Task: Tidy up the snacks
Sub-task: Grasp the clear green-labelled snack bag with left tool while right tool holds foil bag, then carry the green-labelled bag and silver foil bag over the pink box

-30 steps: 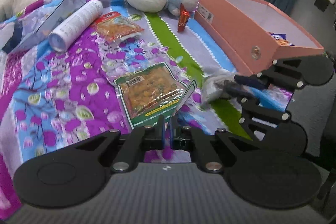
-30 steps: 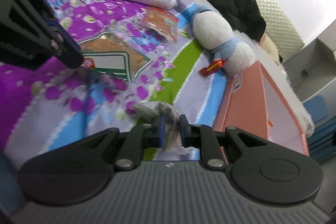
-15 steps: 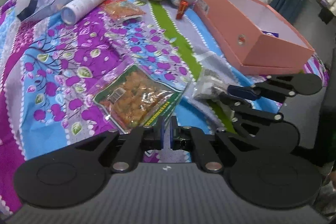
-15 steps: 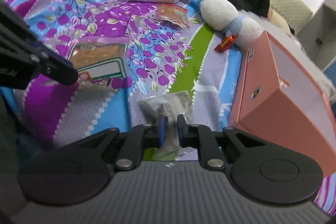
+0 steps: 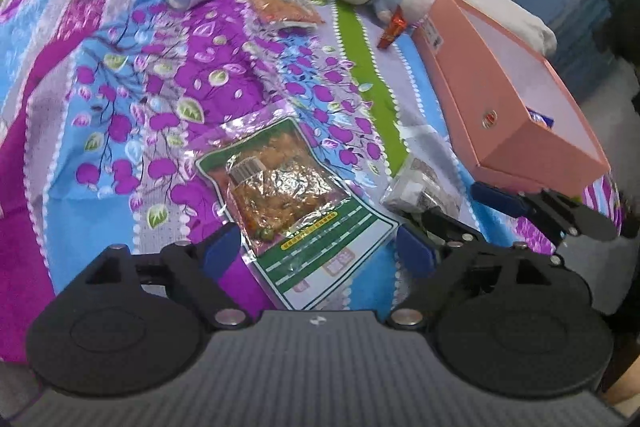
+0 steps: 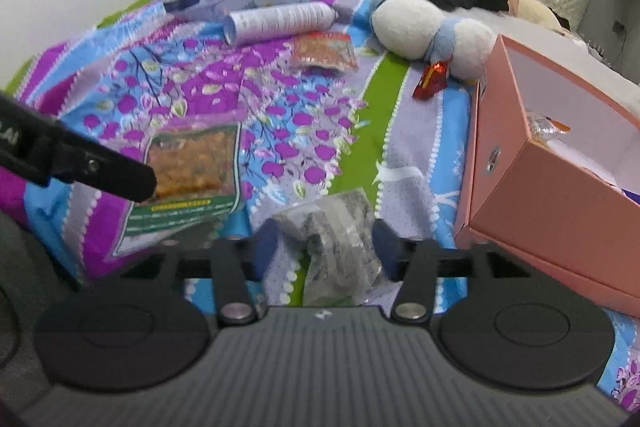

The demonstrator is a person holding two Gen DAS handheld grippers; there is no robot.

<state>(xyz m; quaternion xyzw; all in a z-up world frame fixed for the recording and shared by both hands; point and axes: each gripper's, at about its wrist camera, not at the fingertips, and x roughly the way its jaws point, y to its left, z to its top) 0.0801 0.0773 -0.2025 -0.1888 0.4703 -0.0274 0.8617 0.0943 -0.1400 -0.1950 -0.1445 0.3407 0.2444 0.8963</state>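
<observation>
Now I'm holding my left claw (image 5: 318,251) wide over the green snack pack (image 5: 294,211) lying on the bed (image 5: 120,75); right claw (image 6: 326,247) gaping around the clear packet (image 6: 334,239), beside the pink box (image 6: 560,187).

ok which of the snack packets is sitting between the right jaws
The clear grey packet, lying beside the pink box. The right gripper straddles it, open. The big green-bordered packet sits under the left gripper; the small orange packet lies farther off.

left hand-held gripper (image 5: 318,253) spread wide, right hand-held gripper (image 6: 326,245) likewise
</observation>
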